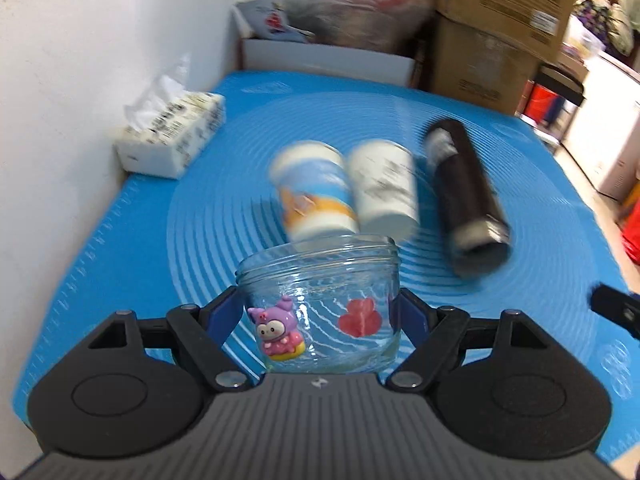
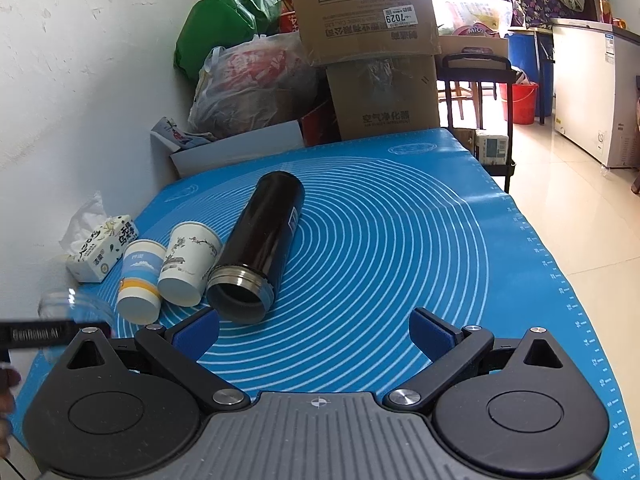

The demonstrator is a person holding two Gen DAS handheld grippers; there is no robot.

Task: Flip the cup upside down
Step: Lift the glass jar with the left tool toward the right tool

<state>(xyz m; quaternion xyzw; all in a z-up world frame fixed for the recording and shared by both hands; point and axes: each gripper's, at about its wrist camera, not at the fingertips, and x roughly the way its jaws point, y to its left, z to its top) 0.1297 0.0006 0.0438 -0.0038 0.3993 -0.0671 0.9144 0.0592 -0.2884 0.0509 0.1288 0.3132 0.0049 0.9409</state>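
Glass, the cup is clamped between the blue pads of the left gripper above the blue mat, mouth up, so a firm grip should be kept through the turn, while the right gripper hangs wide open, empty.

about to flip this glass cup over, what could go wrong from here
1. The left tongs grip the smooth glass cup only at its sides; it might slip as it turns.
2. The two paper cups lie just beyond its rim, so a wide swing could knock them.
3. The open black flask lies on its side nearby and may roll if bumped.
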